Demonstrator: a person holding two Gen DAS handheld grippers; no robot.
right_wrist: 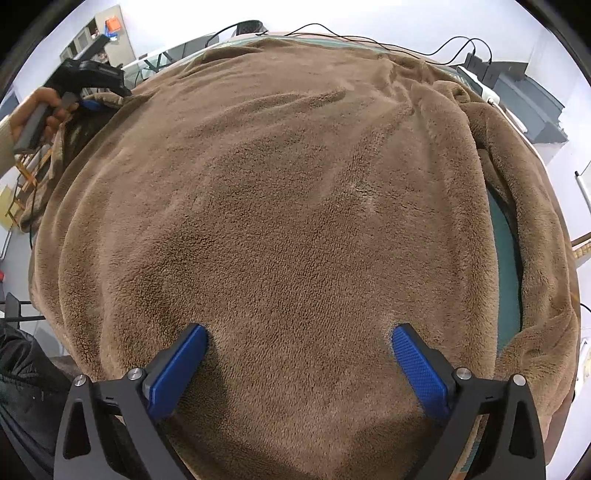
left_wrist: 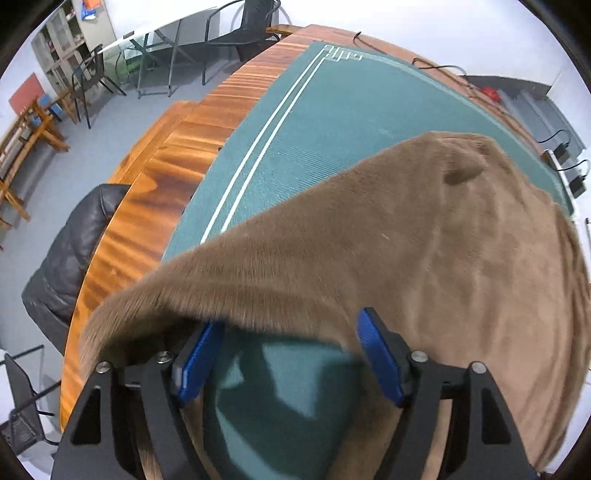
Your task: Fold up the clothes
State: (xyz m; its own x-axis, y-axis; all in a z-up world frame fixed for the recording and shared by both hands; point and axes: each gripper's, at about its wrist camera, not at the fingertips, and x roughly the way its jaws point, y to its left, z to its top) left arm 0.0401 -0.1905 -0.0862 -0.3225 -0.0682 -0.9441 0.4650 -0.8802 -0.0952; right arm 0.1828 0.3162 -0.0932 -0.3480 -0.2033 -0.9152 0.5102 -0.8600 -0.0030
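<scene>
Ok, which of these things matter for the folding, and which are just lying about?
For the job:
brown fleece garment
green mat under it
left gripper, open
right gripper, open

Just lying about:
black jacket beside the table
cables along the far edge
chairs

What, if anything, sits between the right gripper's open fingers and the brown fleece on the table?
Nothing visible. The right gripper is open with its fingers right at the brown fleece, and only fleece shows between and ahead of them; no other item lies on that stretch.
</scene>
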